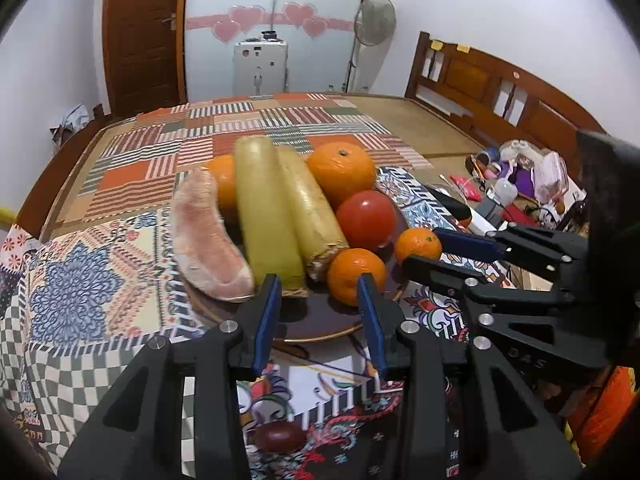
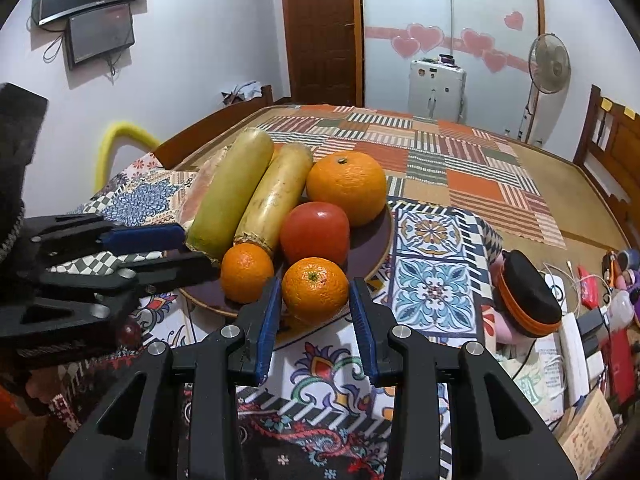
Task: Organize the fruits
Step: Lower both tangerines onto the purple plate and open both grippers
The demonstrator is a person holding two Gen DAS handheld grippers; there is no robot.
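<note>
1. Already, at left of centre, a pink pomelo wedge (image 1: 208, 236) and two yellow-green gourds (image 1: 268, 216) are seen piled on the round dark plate (image 1: 320, 324).
2. Centrally, oranges and a red tomato (image 1: 366, 220) are gathered there too.
3. Lower down, the left gripper (image 1: 318, 312) and right gripper (image 2: 314, 314) are held apart, empty; a small dark fruit (image 1: 280, 436) is left off-plate.

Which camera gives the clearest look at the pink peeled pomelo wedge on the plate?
The left wrist view: the pink peeled pomelo wedge lies fully exposed at the dark round plate's left edge. In the right wrist view only a pale sliver shows behind the long yellow-green gourd.
</note>
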